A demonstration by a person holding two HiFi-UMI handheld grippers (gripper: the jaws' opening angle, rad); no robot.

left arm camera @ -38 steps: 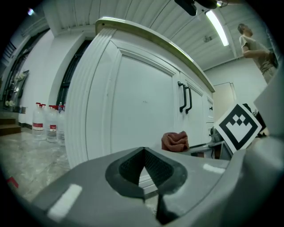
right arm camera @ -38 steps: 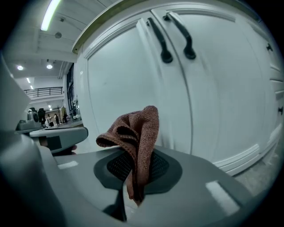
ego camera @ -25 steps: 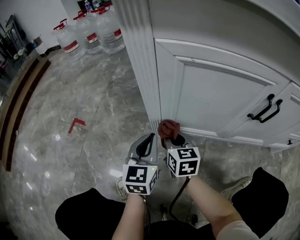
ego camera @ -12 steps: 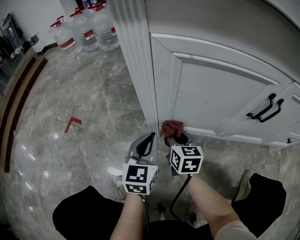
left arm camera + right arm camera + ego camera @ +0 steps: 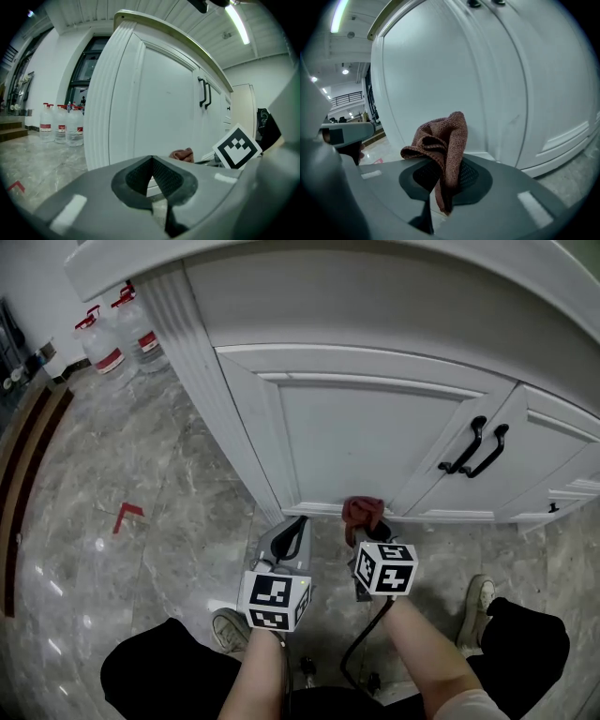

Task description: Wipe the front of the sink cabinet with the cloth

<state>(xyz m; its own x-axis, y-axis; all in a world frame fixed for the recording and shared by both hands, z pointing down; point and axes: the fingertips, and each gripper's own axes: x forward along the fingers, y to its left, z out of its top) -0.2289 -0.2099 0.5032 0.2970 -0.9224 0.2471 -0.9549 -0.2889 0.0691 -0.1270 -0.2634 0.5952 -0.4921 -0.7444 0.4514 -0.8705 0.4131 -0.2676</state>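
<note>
Your right gripper (image 5: 440,180) has its fingers (image 5: 472,176) clamped on the cloth (image 5: 443,138). Most of the cloth bunches up above the tips, with one short tail hanging down between the pads. It's a reddish-brown knit rag, crumpled into loose folds, and it looks dry as far as I can see.

From the head view, it's sitting low down at the bottom edge of the cabinet door (image 5: 375,437), roughly under the spot where that door meets the next one. It's right up against the bottom rail, but I can't tell if it's actually pressing on the paint.

Your left gripper (image 5: 152,173) is just beside the right one, a bit further toward the fluted corner post (image 5: 211,399). Its fingers (image 5: 166,177) are closed together with nothing between them, and the tips are hanging over the floor (image 5: 141,474) just short of the cabinet.

The black handles (image 5: 473,446) are well above the cloth.
</note>
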